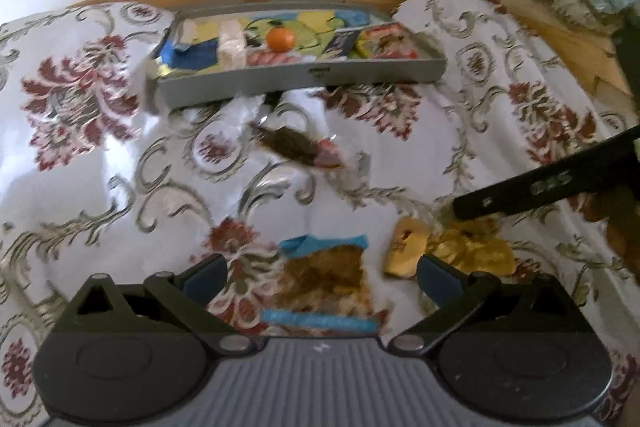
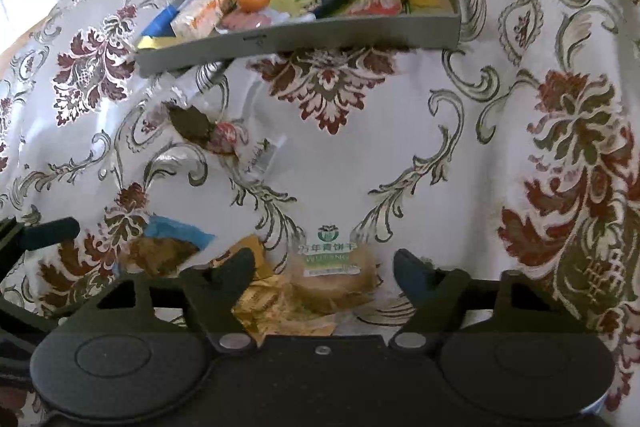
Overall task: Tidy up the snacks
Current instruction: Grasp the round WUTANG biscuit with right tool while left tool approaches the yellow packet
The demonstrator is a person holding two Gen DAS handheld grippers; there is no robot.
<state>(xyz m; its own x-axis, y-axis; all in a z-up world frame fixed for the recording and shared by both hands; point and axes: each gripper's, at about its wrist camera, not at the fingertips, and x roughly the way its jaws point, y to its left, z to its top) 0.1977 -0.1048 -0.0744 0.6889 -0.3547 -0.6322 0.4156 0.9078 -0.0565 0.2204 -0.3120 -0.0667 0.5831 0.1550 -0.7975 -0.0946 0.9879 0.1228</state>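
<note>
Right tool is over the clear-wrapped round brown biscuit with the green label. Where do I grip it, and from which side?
Grip the clear-wrapped round brown biscuit across its middle, coming straight down from above: it lies flat on the floral tablecloth, between the open right tool's fingers.
</note>
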